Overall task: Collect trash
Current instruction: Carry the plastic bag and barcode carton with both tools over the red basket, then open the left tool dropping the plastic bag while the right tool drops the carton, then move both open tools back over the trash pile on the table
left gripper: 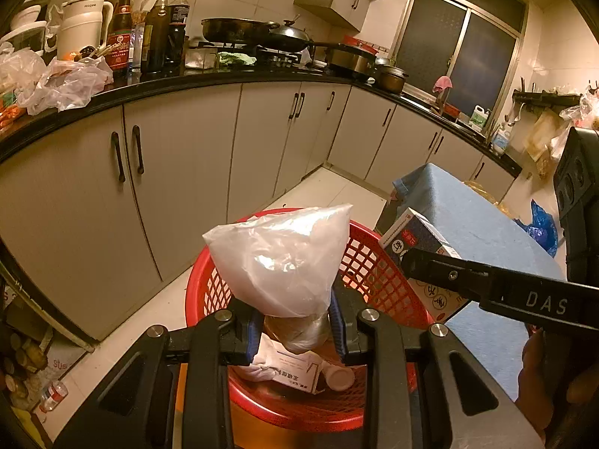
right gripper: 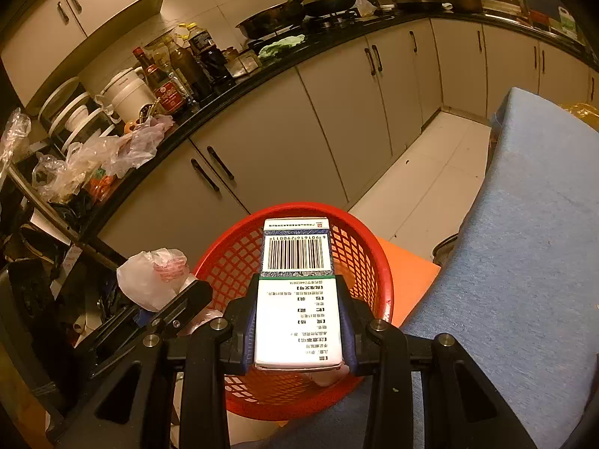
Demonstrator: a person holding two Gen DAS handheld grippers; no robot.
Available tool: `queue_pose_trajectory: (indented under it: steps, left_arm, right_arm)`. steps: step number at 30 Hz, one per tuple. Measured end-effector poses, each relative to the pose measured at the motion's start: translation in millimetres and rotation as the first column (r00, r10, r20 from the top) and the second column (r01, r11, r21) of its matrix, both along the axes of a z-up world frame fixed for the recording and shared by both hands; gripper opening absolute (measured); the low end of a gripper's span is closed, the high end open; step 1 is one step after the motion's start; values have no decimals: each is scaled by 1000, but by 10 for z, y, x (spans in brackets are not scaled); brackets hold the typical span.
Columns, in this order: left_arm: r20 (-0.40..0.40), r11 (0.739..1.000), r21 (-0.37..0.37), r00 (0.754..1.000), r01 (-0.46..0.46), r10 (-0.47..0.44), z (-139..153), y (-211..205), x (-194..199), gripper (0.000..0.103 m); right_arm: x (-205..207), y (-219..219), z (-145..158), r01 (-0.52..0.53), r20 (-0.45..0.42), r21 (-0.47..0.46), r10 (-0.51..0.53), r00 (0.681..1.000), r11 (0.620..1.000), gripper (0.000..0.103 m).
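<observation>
Left wrist view: the left gripper has its jaws clenched on a clear plastic bag, held above the red basket.

Right wrist view: the right gripper has its jaws grasping a white box over the same basket, beside the blue-covered table.

1. A black bench is running along beyond the claw, above pale cabinet doors.
2. A white kettle and dark sauce bottles are standing up and to the claw's left.
3. Two woks are sitting on the stove, straight ahead.
4. Crumpled clear bags are lying at the far left.
5. A blue cloth is covering the surface to the claw's right.
</observation>
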State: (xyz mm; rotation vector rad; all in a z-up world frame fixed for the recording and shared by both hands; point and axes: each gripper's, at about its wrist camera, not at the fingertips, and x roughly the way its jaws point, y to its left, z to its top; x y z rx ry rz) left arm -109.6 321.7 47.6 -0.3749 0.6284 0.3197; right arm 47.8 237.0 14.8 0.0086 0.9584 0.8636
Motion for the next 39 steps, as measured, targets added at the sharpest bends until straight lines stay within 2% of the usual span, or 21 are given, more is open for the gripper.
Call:
queue_pose_trajectory:
  steps: [3,5,7,8,15,22,32,39]
  left_arm:
    - [0,1000,-4,1000,5,-5,-5,14,1,29]
    - [-1,1000,-2,1000,7,-7,-2,12,-1,35]
    - [8,1000,0,1000,-1,1,11,4,-18,54]
    - [12,1000,4,1000,-5,5,23,0,-25,55]
    - [21,1000,-6,1000,-13,13,86,16,-64,59]
    - [54,1000,16,999,2,-3,250,-136,-153,61]
    - [80,994,72,993,84,-90,519,-709,-118,61]
    - [68,979,118,983,164,-172,643,-1258,-6,62]
  right_arm:
    - [-5,9,0,1,-1,4,-1,1000,1000,39]
    - [-17,17,8,-7,2,10,7,1000,1000,41]
    - [-22,4,24,5,11,10,-5,1000,1000,58]
    - [-26,-9,38,9,15,19,-10,1000,1000,60]
    - [-37,-187,166,45,27,58,-47,999,997,60]
    - [-193,-569,354,86,71,86,-92,993,993,60]
    - [-394,-1396,545,174,110,146,-191,975,974,60]
    - [-442,-2152,700,270,140,194,-299,944,943,60]
